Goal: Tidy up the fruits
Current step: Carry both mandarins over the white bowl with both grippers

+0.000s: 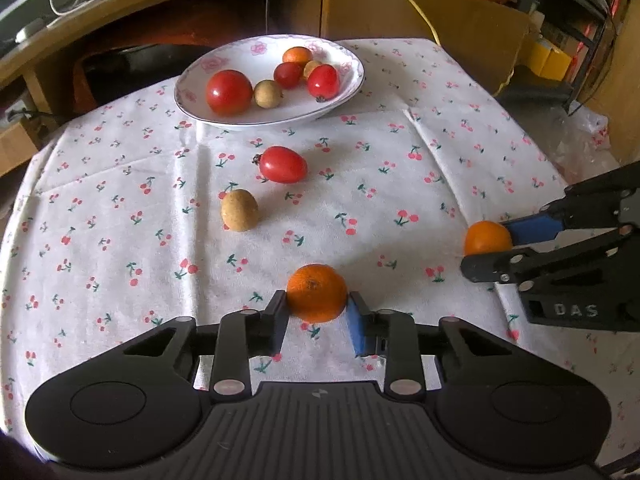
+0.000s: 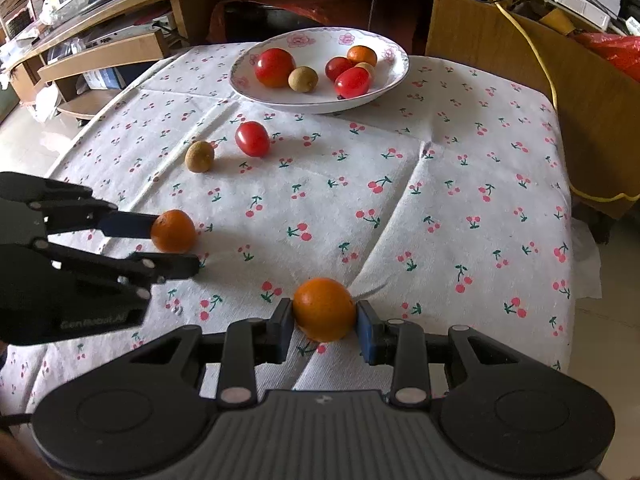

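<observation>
My left gripper (image 1: 318,312) is shut on a small orange (image 1: 317,293) just above the cherry-print cloth. It also shows in the right wrist view (image 2: 176,242) with its orange (image 2: 173,231). My right gripper (image 2: 325,322) is shut on another orange (image 2: 325,309), seen from the left wrist view at the right (image 1: 486,248) with its orange (image 1: 487,238). A flowered white bowl (image 1: 192,96) at the back holds several tomatoes, an orange and brown fruits. A red tomato (image 1: 283,164) and a brown fruit (image 1: 239,209) lie loose on the cloth.
The table's cloth (image 1: 440,160) ends at the right and front edges. A cardboard panel (image 1: 420,12) and a yellow cable (image 2: 540,64) stand behind the table. Wooden shelving (image 2: 100,56) with clutter is at the back left.
</observation>
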The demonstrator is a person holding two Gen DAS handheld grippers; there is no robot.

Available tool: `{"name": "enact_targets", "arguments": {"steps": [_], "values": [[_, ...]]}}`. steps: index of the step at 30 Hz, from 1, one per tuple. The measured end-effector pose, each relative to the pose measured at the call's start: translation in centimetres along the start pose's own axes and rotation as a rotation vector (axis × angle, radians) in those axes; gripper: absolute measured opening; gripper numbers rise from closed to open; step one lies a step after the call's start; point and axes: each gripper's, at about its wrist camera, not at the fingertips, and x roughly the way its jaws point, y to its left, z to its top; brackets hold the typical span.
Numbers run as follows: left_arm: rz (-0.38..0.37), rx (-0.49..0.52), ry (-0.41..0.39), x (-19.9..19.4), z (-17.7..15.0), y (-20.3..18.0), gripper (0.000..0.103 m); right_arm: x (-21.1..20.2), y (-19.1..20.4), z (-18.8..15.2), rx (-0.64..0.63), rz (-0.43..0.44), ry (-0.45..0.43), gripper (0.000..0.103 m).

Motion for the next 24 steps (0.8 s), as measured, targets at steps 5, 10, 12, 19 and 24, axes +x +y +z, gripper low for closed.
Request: {"name": "enact_targets", "arguments": {"steps": [5, 10, 12, 19, 24], "values": [[0.009, 0.008, -0.017, -0.4, 0.2, -0.3, 0.039, -0.1, 0.1, 0.4, 0.000, -0.012, -0.011, 0.034], [0.002, -0.011, -0.043, -1.0, 1.0, -0.5, 0.039, -1.1, 0.3, 0.8, 0.012, -0.001, -0.057, 0.034], [0.003, -0.009, -0.056, -1.3, 1.4, -0.7, 0.039, -1.7, 0.5, 1.1, 0.010, 0.000, -0.075, 0.034], [-0.007, -0.008, -0.093, -2.1, 2.4, -1.2, 0.039, -3.2, 0.9, 2.6, 0.018, -0.018, -0.141, 0.034], [0.001, -0.027, -0.100, -2.4, 2.6, -0.7, 0.039, -3.4, 1.5, 3.2, 0.011, -0.022, -0.153, 0.034]]}}
